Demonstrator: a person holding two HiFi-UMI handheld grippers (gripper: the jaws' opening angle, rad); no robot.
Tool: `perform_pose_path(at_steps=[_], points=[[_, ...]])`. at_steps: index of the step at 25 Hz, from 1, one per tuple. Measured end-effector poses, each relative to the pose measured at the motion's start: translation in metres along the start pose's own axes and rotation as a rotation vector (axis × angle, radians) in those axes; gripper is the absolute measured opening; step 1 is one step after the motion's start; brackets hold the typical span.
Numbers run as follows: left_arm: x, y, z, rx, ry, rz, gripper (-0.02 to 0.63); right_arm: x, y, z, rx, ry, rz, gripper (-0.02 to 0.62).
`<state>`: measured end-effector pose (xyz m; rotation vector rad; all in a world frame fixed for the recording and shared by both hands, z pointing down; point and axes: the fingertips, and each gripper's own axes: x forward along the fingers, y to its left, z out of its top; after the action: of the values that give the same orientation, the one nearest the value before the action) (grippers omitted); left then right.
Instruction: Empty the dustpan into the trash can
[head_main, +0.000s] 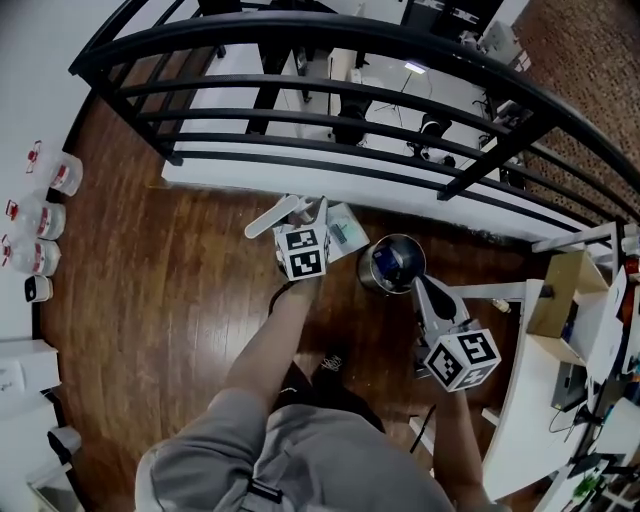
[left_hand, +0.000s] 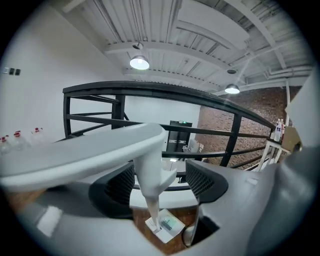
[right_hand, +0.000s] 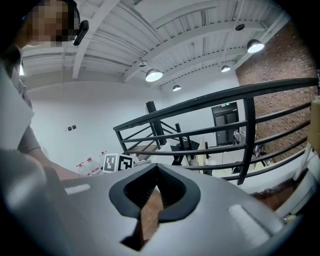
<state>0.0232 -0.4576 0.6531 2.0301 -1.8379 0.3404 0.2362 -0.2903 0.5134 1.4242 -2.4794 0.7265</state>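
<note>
The dustpan (head_main: 345, 230) rests on the floor (head_main: 180, 300) just beside the trash can (head_main: 392, 265), between it and the white ledge (head_main: 240, 165) under the railing (head_main: 330, 90). Its pan is pale, flat and squarish, with a dark label strip on it. A long white handle (left_hand: 150, 170) rises from the pan, bends, and runs off to the left. The left gripper (head_main: 312, 212) is at that handle with its jaws wide apart. The stem stands in the gap between them, and the pads do not appear to press on it. The right gripper (head_main: 418, 285) hangs at the near side of the trash can, its jaws closed tip to tip with nothing between them. The trash can is a round metal bin, upright and open, dark blue inside. The floor is dark, glossy wood planks. A black railing of curved bars runs along its far edge, and a lower level of the room shows beyond it. Clear bottles (head_main: 45, 215) with red caps stand along the white wall on the left, and a white desk (head_main: 540, 380) with clutter stands on the right. The left gripper view shows a brick wall (left_hand: 220, 135) and round ceiling lamps (left_hand: 139, 62) under a white ribbed ceiling.
</note>
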Motion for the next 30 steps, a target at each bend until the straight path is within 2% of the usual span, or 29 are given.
perform_pose_path(at_steps=[4,6,11,17,24,30], points=[[0.006,-0.001,-0.006,0.086,0.037,0.016,0.247,-0.003,-0.008,0.001,0.007,-0.004,-0.008,0.0],[0.01,-0.001,-0.005,0.128,0.037,0.013,0.177,-0.004,-0.011,0.001,0.012,-0.006,-0.015,0.0],[0.01,0.003,0.004,0.128,0.022,-0.015,0.189,-0.008,-0.016,-0.002,0.028,-0.003,-0.042,0.0],[-0.008,0.01,0.043,0.201,-0.08,-0.063,0.183,-0.006,-0.012,0.002,0.045,-0.023,-0.06,0.0],[-0.053,0.023,0.102,0.285,-0.176,-0.161,0.172,0.011,0.028,0.022,0.023,-0.056,-0.044,0.0],[-0.109,0.036,0.168,0.311,-0.246,-0.265,0.161,0.025,0.072,0.05,0.005,-0.127,-0.039,0.0]])
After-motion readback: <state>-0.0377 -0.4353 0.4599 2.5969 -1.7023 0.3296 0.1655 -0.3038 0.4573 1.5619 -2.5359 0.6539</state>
